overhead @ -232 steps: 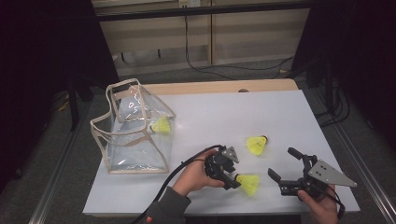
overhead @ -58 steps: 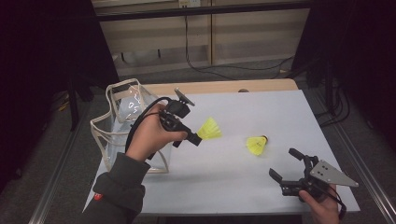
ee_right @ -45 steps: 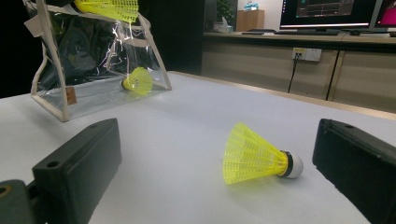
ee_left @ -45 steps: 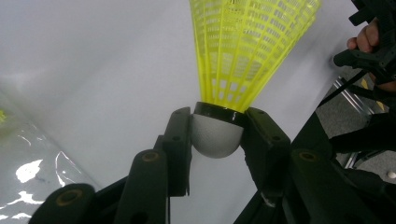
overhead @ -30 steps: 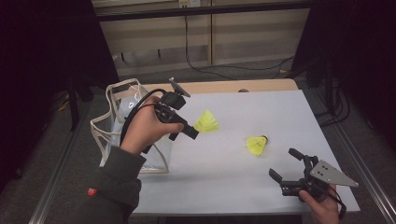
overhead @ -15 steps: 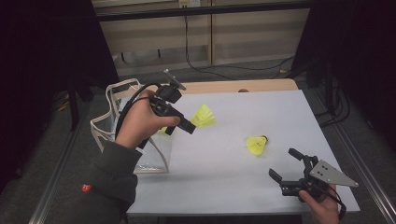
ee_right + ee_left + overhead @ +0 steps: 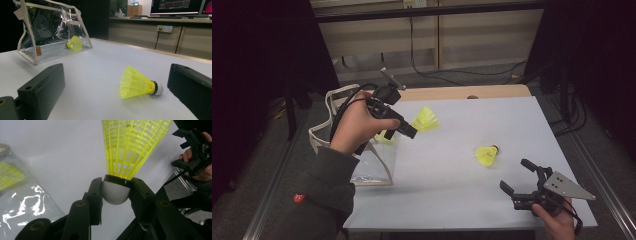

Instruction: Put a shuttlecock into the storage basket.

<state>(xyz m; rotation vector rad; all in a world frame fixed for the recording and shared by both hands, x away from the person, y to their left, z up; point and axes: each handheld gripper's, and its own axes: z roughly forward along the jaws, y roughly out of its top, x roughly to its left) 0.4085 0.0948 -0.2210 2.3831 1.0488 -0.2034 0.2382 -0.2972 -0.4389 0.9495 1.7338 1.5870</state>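
Note:
My left gripper [image 7: 411, 130] hangs above the table beside the bag, shut on the white cork of a yellow shuttlecock [image 7: 427, 120]. In the left gripper view the cork [image 7: 115, 193] is pinched between both jaws and the skirt points away. The clear bag [image 7: 362, 160] with cream trim stands at the table's left, and a second shuttlecock [image 7: 384, 137] lies inside it. A third shuttlecock [image 7: 487, 155] lies on its side on the white table. My right gripper [image 7: 514, 174] rests open near the front right, and that shuttlecock [image 7: 137, 82] lies just beyond its jaws.
The white table [image 7: 462, 200] has a wooden strip along its far edge, with metal rails at both sides. The bag [image 7: 50, 32] stands upright with its opening upward. Cables run across the floor behind the table.
The left gripper took the shuttlecock from the table's front and carried it up and left toward the bag, drifting slightly further that way in the last second. The right gripper stayed still.

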